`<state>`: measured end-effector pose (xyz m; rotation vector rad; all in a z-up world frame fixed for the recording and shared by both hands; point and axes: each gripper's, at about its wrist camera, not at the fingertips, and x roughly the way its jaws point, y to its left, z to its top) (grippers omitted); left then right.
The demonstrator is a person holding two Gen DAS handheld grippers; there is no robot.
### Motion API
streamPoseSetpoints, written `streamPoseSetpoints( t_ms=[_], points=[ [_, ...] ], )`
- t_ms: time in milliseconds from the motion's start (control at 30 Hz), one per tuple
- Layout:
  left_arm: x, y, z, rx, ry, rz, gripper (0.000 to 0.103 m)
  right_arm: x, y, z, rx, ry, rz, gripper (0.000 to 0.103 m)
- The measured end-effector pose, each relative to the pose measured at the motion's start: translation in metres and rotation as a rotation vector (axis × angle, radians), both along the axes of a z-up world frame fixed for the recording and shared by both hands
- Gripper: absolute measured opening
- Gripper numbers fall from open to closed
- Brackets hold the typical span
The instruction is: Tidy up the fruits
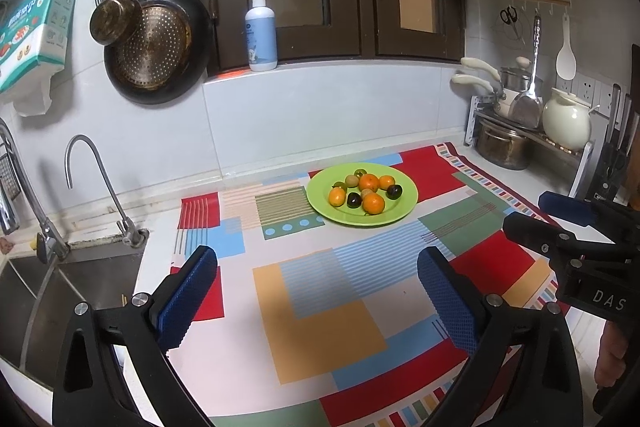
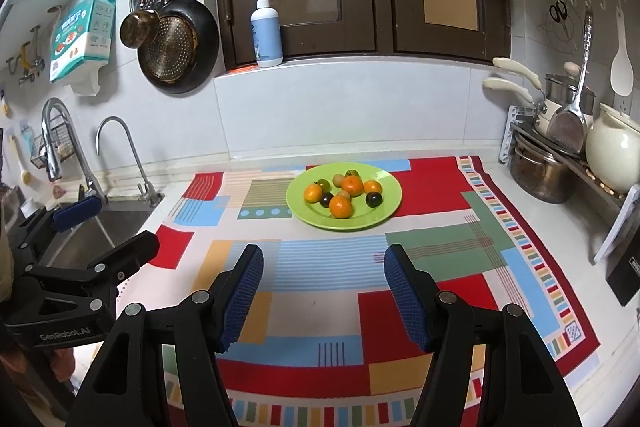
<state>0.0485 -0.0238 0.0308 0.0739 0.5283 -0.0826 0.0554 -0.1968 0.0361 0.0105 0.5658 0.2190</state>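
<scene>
Straight ahead on the counter [image 2: 460,171], fruit plate [image 2: 384,211] lies beyond both; right gripper [image 2: 324,291] released, appears nearer; left gripper [image 1: 318,297] released, empty.

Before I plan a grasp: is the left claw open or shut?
Open: the left claw has blue fingertips spread wide, nothing between them.

Legible lettering appears in two places. White capitals "DAS", cut off by the frame edge, stand on the black body of the right gripper [image 1: 532,217], seen in the left wrist view. "GenRobot.AI" in white stands on the black body of the left gripper [image 2: 108,231], seen in the right wrist view. Print on the teal wall-hung box [image 2: 83,34] and the pump bottle [image 2: 267,37] label is too small to read.
</scene>
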Motion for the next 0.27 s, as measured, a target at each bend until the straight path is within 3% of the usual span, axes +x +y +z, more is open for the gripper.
streamPoseSetpoints(
  t_ms=[267],
  points=[
    [-0.0001, 0.0015, 0.0012, -0.011, -0.003, -0.009, 0.102, -0.0008, 0.0025, -0.0004, 0.002, 0.002, 0.005, 0.064]
  ],
)
